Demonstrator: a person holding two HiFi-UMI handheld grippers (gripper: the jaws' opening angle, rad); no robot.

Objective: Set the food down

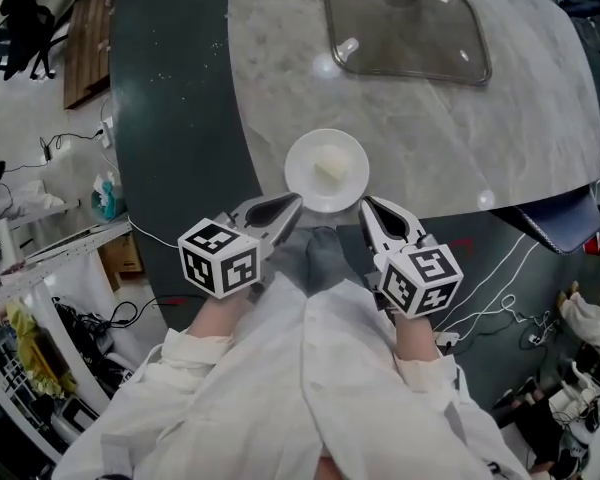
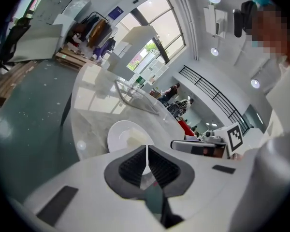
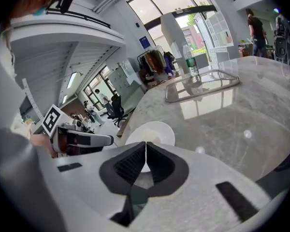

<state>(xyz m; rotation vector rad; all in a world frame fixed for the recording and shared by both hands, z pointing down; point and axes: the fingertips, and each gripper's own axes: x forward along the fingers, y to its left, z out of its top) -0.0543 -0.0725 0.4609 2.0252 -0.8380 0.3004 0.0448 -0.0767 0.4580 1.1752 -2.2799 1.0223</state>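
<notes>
Over marble table (image 1: 500, 118), left tongs (image 1: 296, 200) and right tongs (image 1: 364, 202) clamp white plate (image 1: 295, 170) holding pale food (image 1: 329, 166).

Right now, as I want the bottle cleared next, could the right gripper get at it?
Probably not yet: the right gripper is shut on the rim of the plate, and the bottle stands on the tray far across the table.

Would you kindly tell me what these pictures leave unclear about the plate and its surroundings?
- What the food is: a pale lump, too small in the head view, partly behind the jaws in both gripper views.
- Whether the plate touches the table: no view shows its underside.
- The bottle: cut off by the head view's top edge; label too small in the right gripper view.
</notes>
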